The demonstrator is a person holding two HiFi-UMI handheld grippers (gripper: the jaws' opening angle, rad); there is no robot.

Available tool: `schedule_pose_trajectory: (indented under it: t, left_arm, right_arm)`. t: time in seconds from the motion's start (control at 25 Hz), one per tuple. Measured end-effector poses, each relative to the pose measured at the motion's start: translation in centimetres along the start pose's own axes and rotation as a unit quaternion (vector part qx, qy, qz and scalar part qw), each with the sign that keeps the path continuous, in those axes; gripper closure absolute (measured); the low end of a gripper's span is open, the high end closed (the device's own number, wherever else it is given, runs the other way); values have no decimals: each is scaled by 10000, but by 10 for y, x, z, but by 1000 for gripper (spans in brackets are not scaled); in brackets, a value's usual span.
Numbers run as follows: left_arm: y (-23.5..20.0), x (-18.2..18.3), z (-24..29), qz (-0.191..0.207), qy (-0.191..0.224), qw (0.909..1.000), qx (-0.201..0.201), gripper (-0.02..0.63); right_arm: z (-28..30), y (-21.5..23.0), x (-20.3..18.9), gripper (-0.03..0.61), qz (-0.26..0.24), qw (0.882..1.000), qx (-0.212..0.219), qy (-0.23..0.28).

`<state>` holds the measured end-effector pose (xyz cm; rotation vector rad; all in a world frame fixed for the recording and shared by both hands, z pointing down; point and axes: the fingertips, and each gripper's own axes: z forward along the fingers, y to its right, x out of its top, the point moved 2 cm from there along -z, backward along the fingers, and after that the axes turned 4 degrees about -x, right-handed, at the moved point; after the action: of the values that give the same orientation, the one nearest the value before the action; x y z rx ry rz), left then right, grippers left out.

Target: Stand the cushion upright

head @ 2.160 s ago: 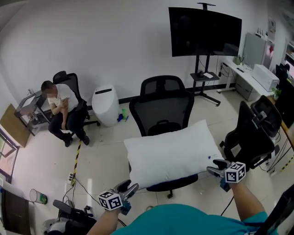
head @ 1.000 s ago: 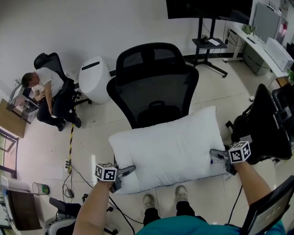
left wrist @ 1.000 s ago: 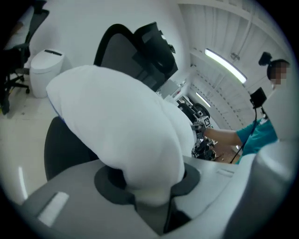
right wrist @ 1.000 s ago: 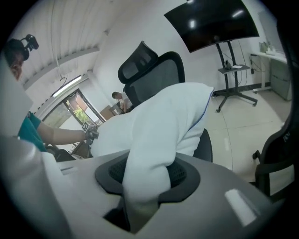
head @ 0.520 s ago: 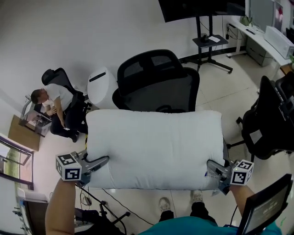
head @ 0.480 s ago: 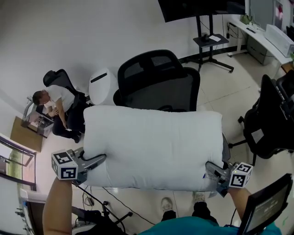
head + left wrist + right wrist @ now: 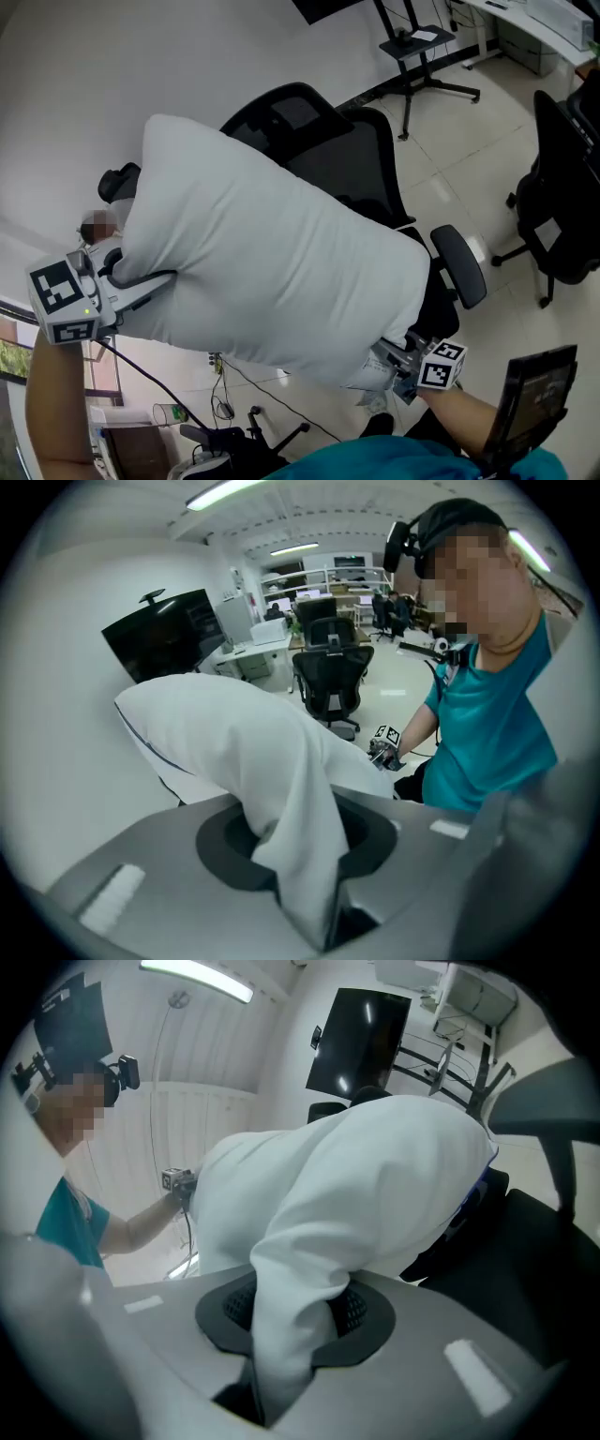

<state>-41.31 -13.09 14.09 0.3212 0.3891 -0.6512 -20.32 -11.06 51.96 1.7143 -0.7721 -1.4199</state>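
Cushion (image 7: 272, 272) hangs tilted over chair (image 7: 366, 169), opposite edges clamped by left gripper (image 7: 155, 281) and right gripper (image 7: 384, 356).

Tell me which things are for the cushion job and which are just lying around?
For the job: cushion, left gripper, right gripper, office chair behind it.
Just around: second chair, monitor stand.

Fold of white cushion (image 7: 225, 733) tight between jaws of the left tool (image 7: 300, 844), teal-shirted person (image 7: 487, 724) beyond.
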Motion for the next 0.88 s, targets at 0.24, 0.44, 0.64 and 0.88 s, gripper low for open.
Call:
schedule_pose_trajectory:
  t: [0.24,0.44,0.64,0.88]
  left_arm:
    - [13,52,35,797,-406,9957,-251,494]
    - [10,67,81,1355,-856,9860,-456,491]
    - [7,61,135,1741,-1227,9755,-549,488]
    - [4,37,204,2554,-1485,9526,-724,482]
  right_arm:
    - [13,29,-20,474,-80,9996,-153,215]
    - [29,66,-41,474,59,9991,-234,338]
    - [46,118,-66,472,469,9972,-351,474]
    - [59,180,-103,472,1023,9891,-816,682]
